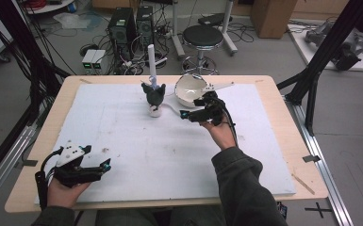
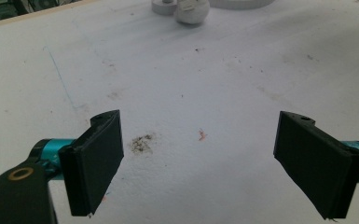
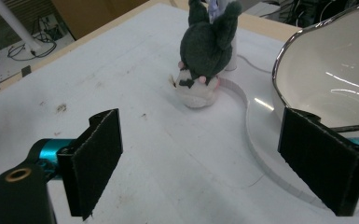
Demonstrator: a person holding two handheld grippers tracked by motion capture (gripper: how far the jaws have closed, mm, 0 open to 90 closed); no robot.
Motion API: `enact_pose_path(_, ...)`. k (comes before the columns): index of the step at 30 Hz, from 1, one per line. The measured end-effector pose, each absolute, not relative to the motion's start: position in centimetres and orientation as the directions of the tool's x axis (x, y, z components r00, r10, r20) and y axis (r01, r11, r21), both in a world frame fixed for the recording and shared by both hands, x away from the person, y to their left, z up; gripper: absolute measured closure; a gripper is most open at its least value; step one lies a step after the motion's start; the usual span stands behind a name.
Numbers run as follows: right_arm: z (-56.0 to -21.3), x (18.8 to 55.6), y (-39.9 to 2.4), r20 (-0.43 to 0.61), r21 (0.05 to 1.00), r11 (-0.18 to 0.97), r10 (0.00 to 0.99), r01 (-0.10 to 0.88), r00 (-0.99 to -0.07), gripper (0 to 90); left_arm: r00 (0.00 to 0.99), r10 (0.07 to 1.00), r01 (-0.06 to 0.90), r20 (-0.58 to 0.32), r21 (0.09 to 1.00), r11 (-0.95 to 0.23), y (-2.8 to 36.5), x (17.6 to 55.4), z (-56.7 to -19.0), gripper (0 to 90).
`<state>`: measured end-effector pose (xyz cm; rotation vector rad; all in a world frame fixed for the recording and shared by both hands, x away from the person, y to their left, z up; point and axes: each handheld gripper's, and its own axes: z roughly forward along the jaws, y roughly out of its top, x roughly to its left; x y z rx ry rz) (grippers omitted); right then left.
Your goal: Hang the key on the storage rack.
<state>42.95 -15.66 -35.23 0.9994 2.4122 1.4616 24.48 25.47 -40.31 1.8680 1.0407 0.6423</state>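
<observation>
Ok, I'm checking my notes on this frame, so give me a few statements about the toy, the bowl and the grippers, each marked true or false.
1. The plush toy lies inside the white bowl. False: it stands on the white mat beside the bowl.
2. The right gripper is open with nothing between its jaws. True.
3. The left gripper grips the toy. False: it is open over bare mat.
4. The bowl sits near the table's far edge. True.
</observation>
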Motion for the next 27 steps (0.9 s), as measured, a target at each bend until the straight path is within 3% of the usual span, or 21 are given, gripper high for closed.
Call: enact_pose_path(27, -35.5, 41.4, -17.7, 0.197, 0.840, 0.300, 0.607, 0.451, -0.770, 12.3, 0.506, 0.862, 0.408, 0.015, 0.877, -0.255, 25.6, 24.2, -40.3, 16.0)
